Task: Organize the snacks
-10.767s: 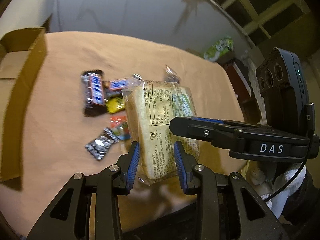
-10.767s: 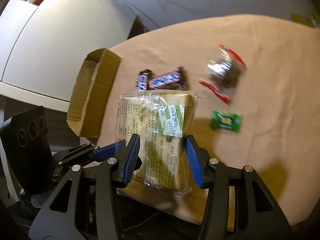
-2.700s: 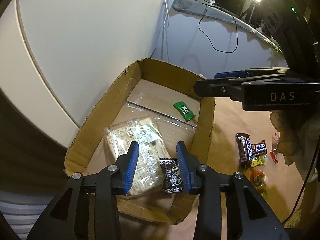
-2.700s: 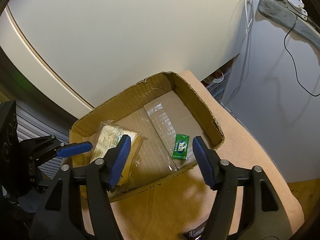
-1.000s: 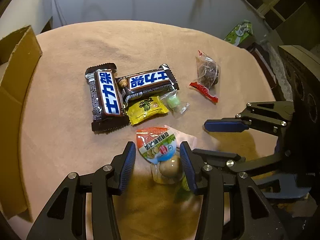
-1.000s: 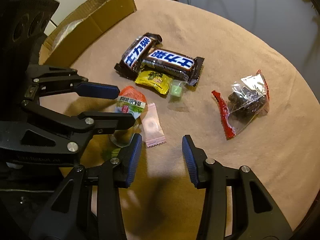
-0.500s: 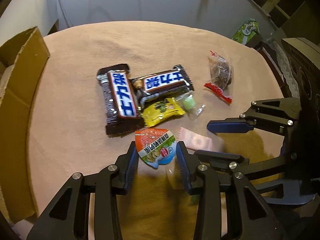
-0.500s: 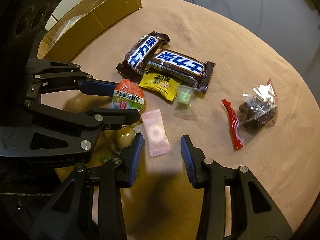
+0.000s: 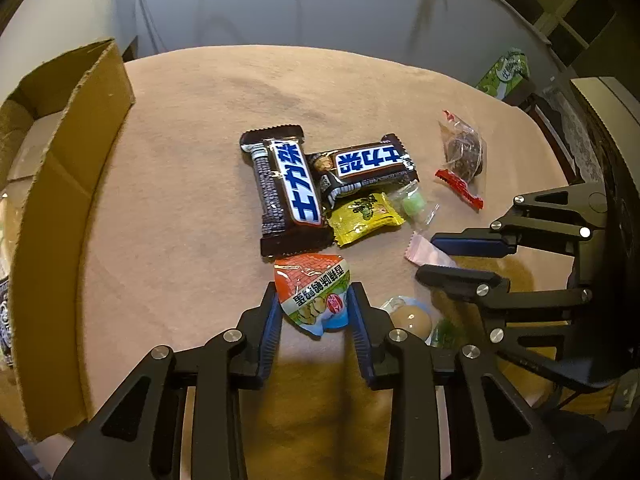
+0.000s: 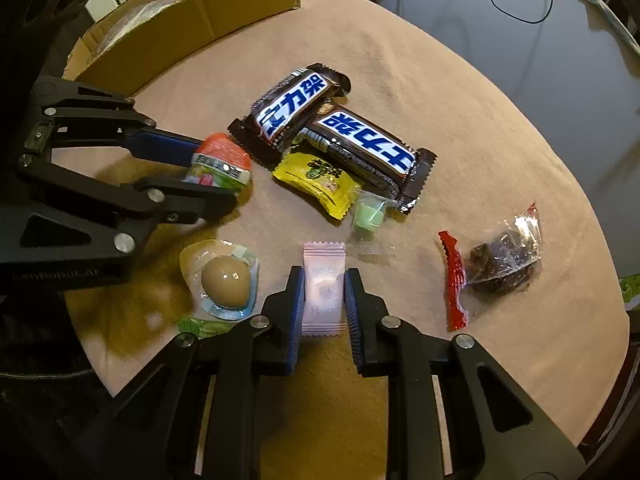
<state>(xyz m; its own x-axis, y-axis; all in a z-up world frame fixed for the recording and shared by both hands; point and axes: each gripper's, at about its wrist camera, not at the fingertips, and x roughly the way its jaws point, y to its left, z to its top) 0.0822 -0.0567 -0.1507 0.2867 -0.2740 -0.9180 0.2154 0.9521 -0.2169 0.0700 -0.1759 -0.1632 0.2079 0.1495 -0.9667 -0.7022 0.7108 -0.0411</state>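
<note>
On the table (image 9: 192, 168), both grippers have just closed: left gripper (image 9: 314, 310) grasps the orange packet (image 9: 312, 286), right gripper (image 10: 323, 294) the pink sweet (image 10: 323, 286). Bars (image 9: 288, 184) and several small snacks remain unboxed.

On the round table (image 10: 460, 60) two chocolate bars (image 10: 336, 120) lie touching at the middle, with a small packet (image 10: 320, 182) and a wrapped sweet (image 10: 370, 212) just in front of them. To their right, apart, lies a clear bag (image 10: 504, 258). The cardboard box (image 10: 192, 8) sits at the far left edge (its inside mostly hidden). An egg pack (image 10: 226, 278) lies at the near left.
</note>
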